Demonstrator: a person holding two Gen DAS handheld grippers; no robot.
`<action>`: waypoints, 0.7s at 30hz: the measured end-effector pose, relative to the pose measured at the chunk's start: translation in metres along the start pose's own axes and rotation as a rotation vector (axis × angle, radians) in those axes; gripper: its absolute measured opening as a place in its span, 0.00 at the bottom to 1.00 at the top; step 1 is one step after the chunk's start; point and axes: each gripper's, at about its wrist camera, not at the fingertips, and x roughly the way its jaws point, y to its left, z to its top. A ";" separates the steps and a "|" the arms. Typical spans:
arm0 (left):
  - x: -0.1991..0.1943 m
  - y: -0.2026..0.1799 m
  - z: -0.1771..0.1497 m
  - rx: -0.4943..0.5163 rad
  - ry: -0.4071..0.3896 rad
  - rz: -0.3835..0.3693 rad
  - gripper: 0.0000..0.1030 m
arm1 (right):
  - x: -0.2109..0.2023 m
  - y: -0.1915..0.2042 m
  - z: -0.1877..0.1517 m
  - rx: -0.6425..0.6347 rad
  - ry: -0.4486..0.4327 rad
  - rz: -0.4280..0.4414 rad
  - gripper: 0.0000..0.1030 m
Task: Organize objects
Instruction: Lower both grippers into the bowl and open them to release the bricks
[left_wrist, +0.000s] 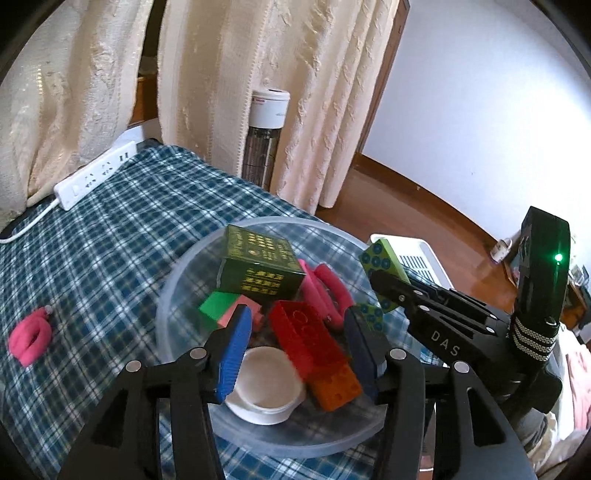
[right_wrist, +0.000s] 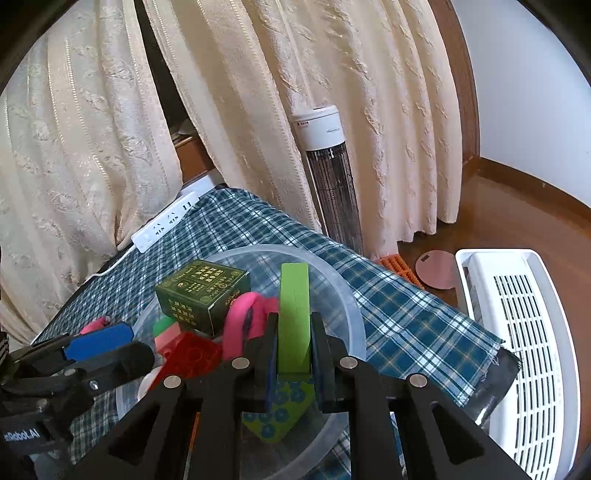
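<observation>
A translucent plastic bowl (left_wrist: 280, 221) (right_wrist: 332, 273) stands on the plaid cloth. It holds a dark green box (left_wrist: 258, 269) (right_wrist: 201, 291), pink foam loops (left_wrist: 325, 291) (right_wrist: 240, 317), a green and a pink block (left_wrist: 218, 304), a white lid (left_wrist: 266, 387), an orange brick (left_wrist: 336, 387) and a red brick (left_wrist: 306, 332) (right_wrist: 184, 354). My left gripper (left_wrist: 299, 321) (right_wrist: 110, 350) hovers over the bowl, open. The red brick lies between its blue pads, untouched. My right gripper (right_wrist: 295, 321) (left_wrist: 384, 291) is shut on a green tile (right_wrist: 293, 306) (left_wrist: 380, 258) with blue circles, above the bowl's right side.
Another pink foam loop (left_wrist: 31, 339) lies on the cloth at the left. A white power strip (left_wrist: 92, 177) (right_wrist: 162, 225) sits at the far edge by the curtains. Beyond the table's right edge stand a tower heater (right_wrist: 328, 177) and a white slatted basket (right_wrist: 517, 332).
</observation>
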 end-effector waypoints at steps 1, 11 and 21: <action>-0.002 0.002 0.000 -0.002 -0.004 0.008 0.52 | 0.000 0.001 0.000 -0.002 0.001 0.002 0.15; -0.014 0.010 -0.007 0.003 -0.023 0.085 0.54 | -0.002 0.007 0.001 -0.001 -0.008 -0.002 0.16; -0.027 0.026 -0.013 -0.037 -0.033 0.117 0.56 | -0.011 0.019 0.001 -0.017 -0.018 0.005 0.16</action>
